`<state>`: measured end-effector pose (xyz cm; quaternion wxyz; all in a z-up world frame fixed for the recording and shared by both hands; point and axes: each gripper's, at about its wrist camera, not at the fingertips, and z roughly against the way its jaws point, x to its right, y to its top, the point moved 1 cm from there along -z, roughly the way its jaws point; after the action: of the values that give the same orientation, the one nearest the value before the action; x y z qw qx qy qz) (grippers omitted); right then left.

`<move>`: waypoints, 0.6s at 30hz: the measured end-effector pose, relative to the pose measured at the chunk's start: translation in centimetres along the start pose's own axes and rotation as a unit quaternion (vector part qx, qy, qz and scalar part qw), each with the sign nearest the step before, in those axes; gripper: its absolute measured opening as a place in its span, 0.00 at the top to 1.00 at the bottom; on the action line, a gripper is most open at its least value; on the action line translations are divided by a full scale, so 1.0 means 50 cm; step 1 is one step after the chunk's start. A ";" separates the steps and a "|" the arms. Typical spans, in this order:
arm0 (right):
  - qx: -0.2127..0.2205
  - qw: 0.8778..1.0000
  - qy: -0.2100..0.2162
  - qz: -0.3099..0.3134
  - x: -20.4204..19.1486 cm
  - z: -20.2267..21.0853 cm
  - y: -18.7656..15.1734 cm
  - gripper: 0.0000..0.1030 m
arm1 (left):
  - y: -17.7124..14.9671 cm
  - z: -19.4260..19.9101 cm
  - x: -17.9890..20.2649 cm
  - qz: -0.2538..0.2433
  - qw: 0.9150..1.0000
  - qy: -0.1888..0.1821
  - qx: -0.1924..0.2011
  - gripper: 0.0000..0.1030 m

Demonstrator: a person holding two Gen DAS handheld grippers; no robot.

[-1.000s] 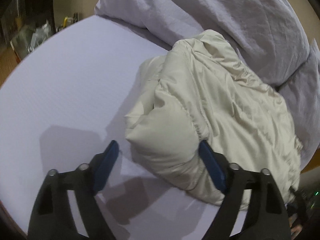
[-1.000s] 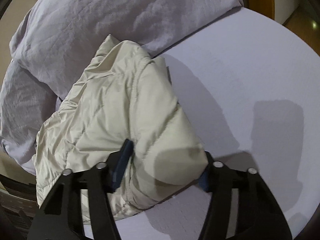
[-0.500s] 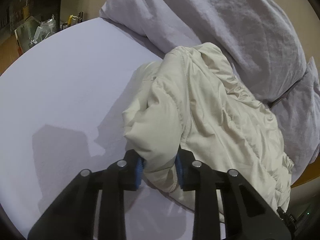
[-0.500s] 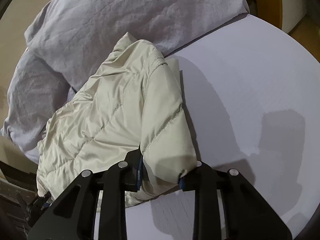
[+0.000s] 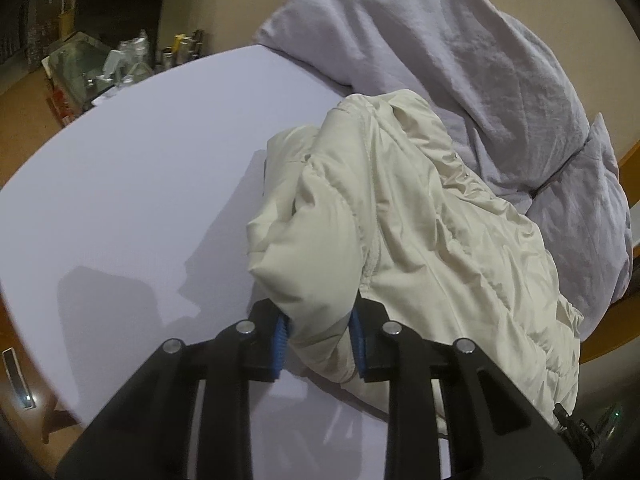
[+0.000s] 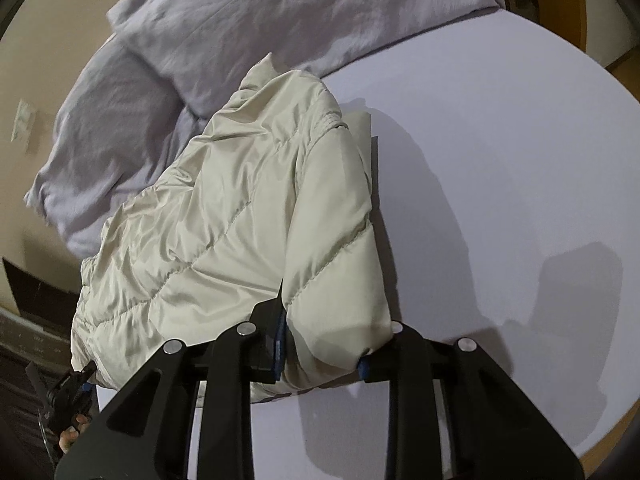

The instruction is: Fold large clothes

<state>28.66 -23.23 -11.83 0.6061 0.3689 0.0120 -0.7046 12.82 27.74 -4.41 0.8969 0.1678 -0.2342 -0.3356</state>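
A: Item one, jacket [image 5: 420, 216]. Location?

B: Cream quilted jacket, on the bed [image 5: 140, 184], lying ahead of both grippers and reaching back to the grey duvet [image 5: 460, 52] beyond it. Padded, slippery-looking shell.

A: Item two, left gripper [image 5: 320, 340]. State?

B: Jaws narrowed onto a puffy jacket edge, likely a sleeve end. Blue pads [image 5: 280, 338] press the fabric from both sides. The rest of the jacket lies ahead and to its right.

A: Item three, right gripper [image 6: 322, 354]. State?

B: Same: clamped on a rounded padded corner, fabric bulging out between the jaws. The rest of the jacket spreads ahead and to its left; bare sheet to its right.

A: Hazards?

B: Three, by my reckoning. First, slip: smooth shell over thick filling may slide out of either grip under a pull. Second, partial hold: a pinch may catch only the outer layer, so the body stays bunched. Third, snagging: the far collar end touches the duvet, and a drag may pull bedding along.

A: Fold status?

B: Not yet flat; still crumpled.
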 end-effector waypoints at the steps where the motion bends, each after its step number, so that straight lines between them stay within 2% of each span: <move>1: 0.001 1.000 0.010 0.008 -0.001 0.009 -0.020 0.74 | -0.009 0.013 -0.014 0.001 1.000 0.003 0.001 0.75; 4: 0.001 1.000 0.011 0.022 -0.006 0.028 -0.053 0.74 | -0.030 0.037 -0.042 0.000 1.000 0.011 0.001 0.74; 7: 0.007 0.999 -0.006 0.041 -0.008 0.044 -0.063 0.68 | -0.042 0.045 -0.055 -0.001 1.000 0.016 0.000 0.70; 9: 0.015 0.998 -0.028 0.048 -0.007 0.055 -0.057 0.62 | -0.050 0.051 -0.061 0.000 1.000 0.025 0.002 0.63; 11: 0.035 0.996 -0.057 0.059 -0.008 0.069 -0.049 0.51 | -0.053 0.059 -0.065 0.001 1.000 0.027 0.005 0.58; 13: 0.061 0.992 -0.076 0.077 -0.015 0.088 -0.034 0.43 | -0.056 0.068 -0.065 0.001 1.000 0.027 0.010 0.44; 14: 0.064 0.992 -0.078 0.082 -0.018 0.089 -0.026 0.43 | -0.056 0.070 -0.065 0.001 1.000 0.028 0.013 0.37; 18: 0.074 0.987 -0.077 0.118 -0.066 0.092 -0.011 0.43 | -0.047 0.068 -0.067 0.012 1.000 0.024 0.012 0.26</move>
<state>25.86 -22.42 -6.94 0.6552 0.3563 -0.1310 -0.6531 7.56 27.84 -3.69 0.9043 0.1836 -0.2181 -0.3178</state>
